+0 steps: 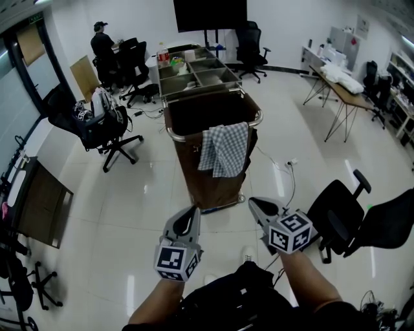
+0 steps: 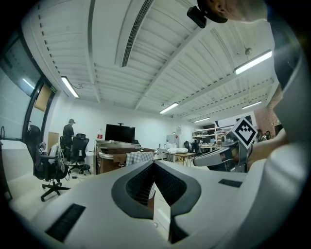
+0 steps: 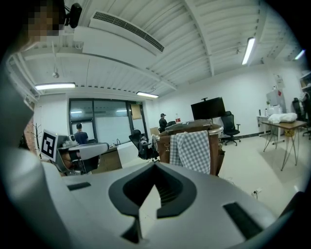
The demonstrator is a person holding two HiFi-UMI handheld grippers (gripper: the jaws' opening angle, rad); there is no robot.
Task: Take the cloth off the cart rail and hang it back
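Looking at your left gripper [image 1: 186, 218], its fingers are pressed together, empty. The checked cloth [image 1: 223, 150] hangs over the cart rail [image 1: 257, 117], well ahead. Your right gripper [image 1: 260, 208] is squeezed closed too. Reach like that and you may push the cloth onto the floor [image 1: 129, 194].

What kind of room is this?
Probably an open office or lab workroom: swivel chairs stand about, worktables line one side, a big dark screen is at the far wall, and a cart with a checked cloth stands mid-floor.
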